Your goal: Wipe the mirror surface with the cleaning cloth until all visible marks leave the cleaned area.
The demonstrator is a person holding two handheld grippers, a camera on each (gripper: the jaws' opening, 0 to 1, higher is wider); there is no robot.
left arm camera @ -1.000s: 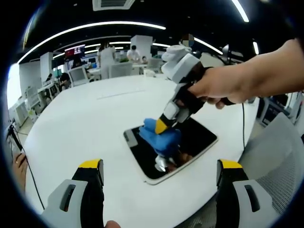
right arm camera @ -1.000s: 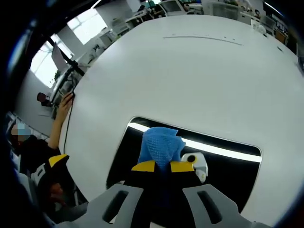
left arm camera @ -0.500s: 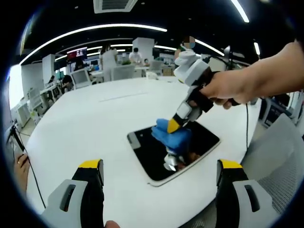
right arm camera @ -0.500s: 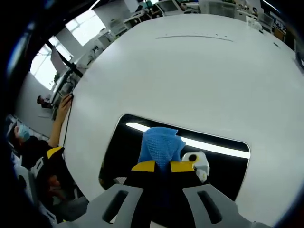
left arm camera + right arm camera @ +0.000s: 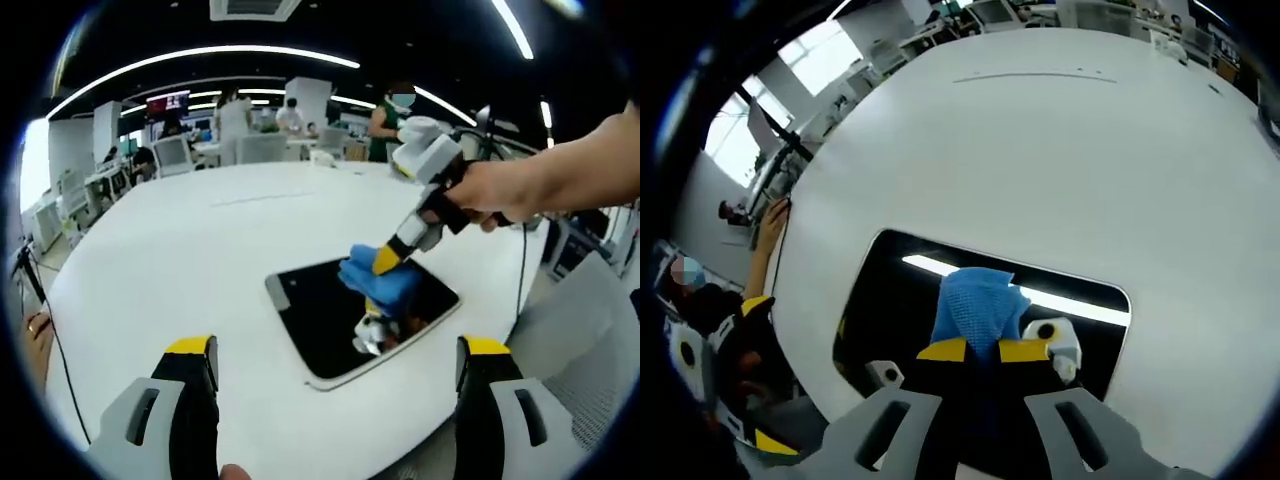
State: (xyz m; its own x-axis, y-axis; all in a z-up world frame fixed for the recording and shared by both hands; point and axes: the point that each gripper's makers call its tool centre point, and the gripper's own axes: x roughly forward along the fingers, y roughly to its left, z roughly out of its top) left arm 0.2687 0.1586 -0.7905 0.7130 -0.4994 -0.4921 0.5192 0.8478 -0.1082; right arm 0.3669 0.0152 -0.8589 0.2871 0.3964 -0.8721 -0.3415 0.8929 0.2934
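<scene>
A dark rectangular mirror [image 5: 330, 325] [image 5: 890, 290] lies flat on the white round table [image 5: 180, 270] [image 5: 1040, 150]. My right gripper [image 5: 982, 350] [image 5: 384, 262] is shut on a blue cleaning cloth [image 5: 978, 305] [image 5: 385, 283], which presses on the mirror's right part. A hand holds that gripper from the right in the left gripper view. My left gripper [image 5: 335, 360] stands open near the table's front edge, short of the mirror, with nothing between its yellow-tipped fingers [image 5: 190, 350]. The mirror reflects ceiling lights and the gripper.
The table spreads wide and white around the mirror. Desks, monitors and people stand far behind it [image 5: 250, 120]. A grey chair [image 5: 585, 330] sits at the right. A person's hand and a cable [image 5: 775, 215] rest at the table's left edge.
The right gripper with the cloth has slid across the mirror toward its right side. The left gripper holds its pose.
</scene>
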